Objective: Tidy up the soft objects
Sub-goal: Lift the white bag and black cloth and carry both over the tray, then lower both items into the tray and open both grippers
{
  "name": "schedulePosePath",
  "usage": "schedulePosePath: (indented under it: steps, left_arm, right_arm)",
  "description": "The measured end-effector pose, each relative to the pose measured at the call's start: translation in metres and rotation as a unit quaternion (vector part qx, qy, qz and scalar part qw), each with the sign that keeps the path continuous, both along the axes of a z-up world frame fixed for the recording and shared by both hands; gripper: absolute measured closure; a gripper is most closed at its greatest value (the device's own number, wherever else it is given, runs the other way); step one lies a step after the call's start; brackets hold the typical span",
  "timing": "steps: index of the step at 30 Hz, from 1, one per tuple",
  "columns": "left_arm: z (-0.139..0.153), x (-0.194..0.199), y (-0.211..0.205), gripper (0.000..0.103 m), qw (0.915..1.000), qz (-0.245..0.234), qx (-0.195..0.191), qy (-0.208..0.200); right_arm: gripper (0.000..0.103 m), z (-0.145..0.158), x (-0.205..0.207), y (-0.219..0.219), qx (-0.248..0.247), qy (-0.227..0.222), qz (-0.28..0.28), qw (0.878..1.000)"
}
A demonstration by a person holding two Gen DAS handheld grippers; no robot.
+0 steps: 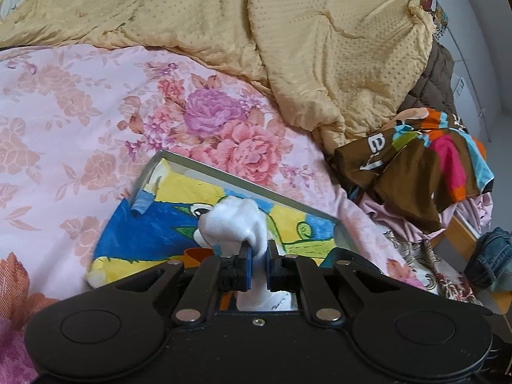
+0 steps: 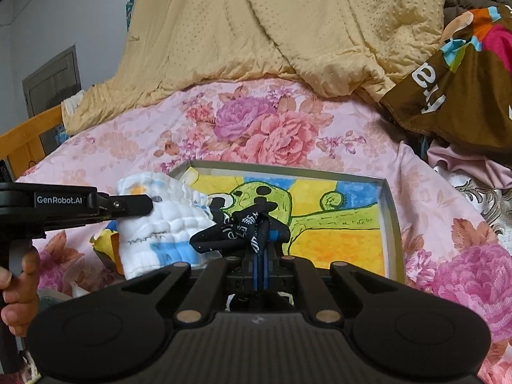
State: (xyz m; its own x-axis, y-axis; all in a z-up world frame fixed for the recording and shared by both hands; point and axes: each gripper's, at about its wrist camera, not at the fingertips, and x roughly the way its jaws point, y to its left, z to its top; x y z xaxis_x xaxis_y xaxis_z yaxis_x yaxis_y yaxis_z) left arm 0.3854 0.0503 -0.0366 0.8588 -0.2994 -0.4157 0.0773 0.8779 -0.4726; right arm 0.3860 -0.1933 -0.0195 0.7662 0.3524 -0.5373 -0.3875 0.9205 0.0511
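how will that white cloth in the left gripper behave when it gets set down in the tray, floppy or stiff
Probably floppy: the white cloth sags and bunches around the left gripper, which is shut on it. Its quilted, crinkled weave suggests it is light and not slippery. Released over the tray, it would likely slump into a loose heap rather than lie flat.

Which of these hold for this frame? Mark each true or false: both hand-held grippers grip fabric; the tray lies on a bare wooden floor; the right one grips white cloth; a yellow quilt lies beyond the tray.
1. Both grip fabric: true.
2. Shallow grey metal tray on bare floor: false; it lies on the pink floral bedsheet.
3. Right hand-held gripper grips white cloth: false; it pinches a black printed strap; the left hand-held gripper holds the white quilted cloth.
4. Yellow dotted quilt beyond tray: true.
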Motion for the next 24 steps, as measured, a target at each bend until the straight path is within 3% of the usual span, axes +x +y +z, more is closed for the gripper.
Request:
schedulePosePath:
  steps: [15, 21, 24]
  left_arm:
    - [-0.012, 0.013, 0.007, 0.091, 0.9986, 0.016, 0.027, 0.044]
    - [-0.01, 0.013, 0.002, 0.085, 0.9976, 0.019, 0.049, 0.047]
    - [-0.01, 0.013, -0.001, 0.083, 0.9968, 0.02, 0.061, 0.047]
  right_arm:
    - [0.096, -0.015, 0.018, 0.004, -0.01, 0.033, -0.016, 0.999]
    - [0.088, -0.016, 0.019, 0.002, -0.011, 0.037, -0.025, 0.999]
    - [0.074, -0.016, 0.018, 0.002, -0.01, 0.037, -0.029, 0.999]
